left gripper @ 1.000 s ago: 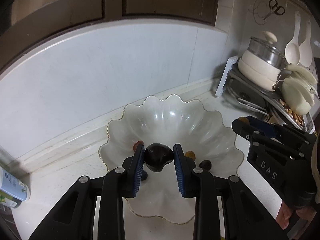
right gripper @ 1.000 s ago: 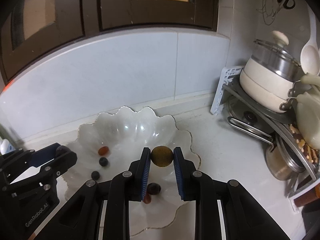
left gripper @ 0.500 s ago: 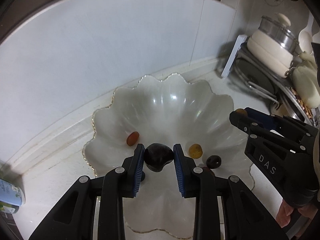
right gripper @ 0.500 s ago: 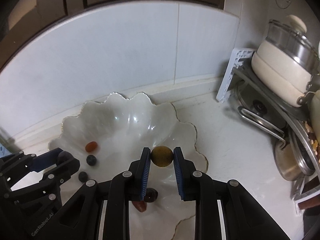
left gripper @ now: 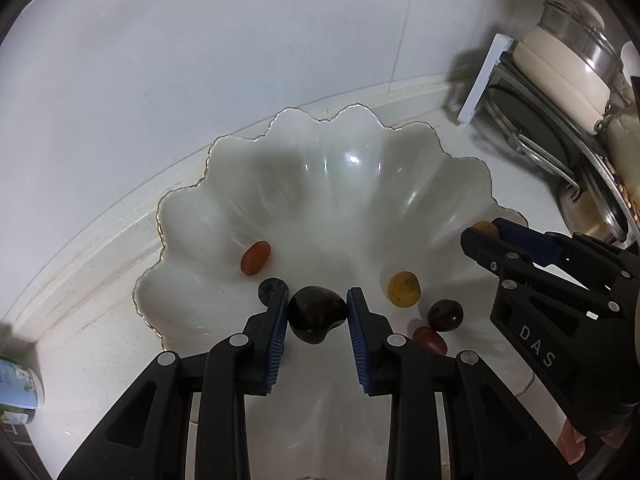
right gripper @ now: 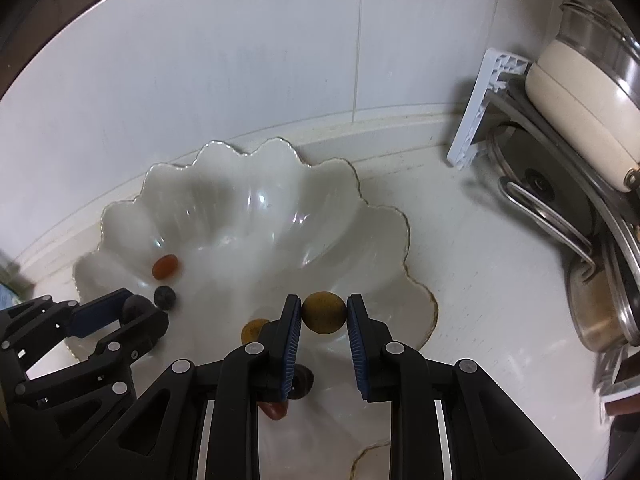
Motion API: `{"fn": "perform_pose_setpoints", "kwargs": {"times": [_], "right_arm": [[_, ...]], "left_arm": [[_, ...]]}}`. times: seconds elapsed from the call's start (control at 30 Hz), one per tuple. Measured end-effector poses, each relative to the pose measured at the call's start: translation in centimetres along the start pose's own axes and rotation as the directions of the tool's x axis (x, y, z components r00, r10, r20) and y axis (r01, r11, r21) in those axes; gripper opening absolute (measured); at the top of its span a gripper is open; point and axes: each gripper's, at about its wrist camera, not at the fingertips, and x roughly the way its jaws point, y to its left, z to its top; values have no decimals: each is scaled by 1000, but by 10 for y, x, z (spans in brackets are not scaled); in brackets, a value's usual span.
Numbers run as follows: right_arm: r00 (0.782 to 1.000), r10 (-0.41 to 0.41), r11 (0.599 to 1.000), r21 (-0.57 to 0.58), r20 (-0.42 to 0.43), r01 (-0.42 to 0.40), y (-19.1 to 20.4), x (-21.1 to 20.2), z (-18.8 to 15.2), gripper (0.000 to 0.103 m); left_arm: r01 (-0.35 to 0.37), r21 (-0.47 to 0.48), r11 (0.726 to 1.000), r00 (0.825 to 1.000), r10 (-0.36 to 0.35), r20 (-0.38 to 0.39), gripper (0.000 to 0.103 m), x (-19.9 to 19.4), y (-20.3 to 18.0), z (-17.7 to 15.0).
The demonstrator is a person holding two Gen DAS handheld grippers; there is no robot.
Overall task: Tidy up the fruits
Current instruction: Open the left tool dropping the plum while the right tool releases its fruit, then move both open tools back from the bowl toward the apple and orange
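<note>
A white scalloped bowl (left gripper: 320, 184) (right gripper: 248, 208) with a gilt rim stands on the counter by the tiled wall. My left gripper (left gripper: 317, 312) is shut on a dark plum-like fruit (left gripper: 316, 314) low over the bowl's near side. My right gripper (right gripper: 324, 314) is shut on a round yellow-brown fruit (right gripper: 323, 312) above the bowl's right rim. Lying in the bowl are an orange-red fruit (left gripper: 256, 257) (right gripper: 165, 267), a dark blue berry (left gripper: 270, 289) (right gripper: 165, 297), a yellow fruit (left gripper: 404, 289) (right gripper: 252, 330), a dark round fruit (left gripper: 445, 315) and a red one (left gripper: 430, 340).
A dish rack (right gripper: 540, 200) with a cream pot (right gripper: 588, 92), lids and pans fills the right side. A white plastic bracket (right gripper: 476, 116) leans at its end. A small blue-labelled container (left gripper: 18, 388) sits at the far left. A fingertip (left gripper: 572, 440) shows under the right gripper.
Both grippers have sunk toward the bowl and tipped further down, each still holding its fruit. The bowl looks larger, and the cabinets above have left view.
</note>
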Motion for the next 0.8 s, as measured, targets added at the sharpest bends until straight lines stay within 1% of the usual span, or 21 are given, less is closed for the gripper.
{"fn": "perform_pose_setpoints", "kwargs": {"times": [0.07,0.13,0.23,0.4,0.57,0.7,0.8], "right_arm": [[1000,1,1000,4,-4,-1,-1,0,-1,26],[1000,3,1000,9,-6,-3,-3,0,-1,27],[1000,-4,1000,13,-3,4,-4,-3,-2,37],[1000,-8,1000,15,20,8,-7,-15,-7,37],[998,-7,1000,12,59,6,-7,-36,-13,37],[995,-11,1000,5,103,10,-6,-57,-19,37],[992,-4,1000,2,126,4,-5,-69,-24,37]], "left_arm": [[-4,4,1000,1000,4,-2,31,0,-1,0],[-11,1,1000,1000,11,1,37,-1,-1,0],[-37,1,999,999,37,23,39,-7,0,0],[-76,0,997,995,76,59,39,-24,2,-4],[-96,0,995,990,96,104,39,-45,0,-11],[-101,-11,995,984,101,150,39,-63,-1,-16],[-89,-18,996,981,91,172,39,-76,-3,-21]]}}
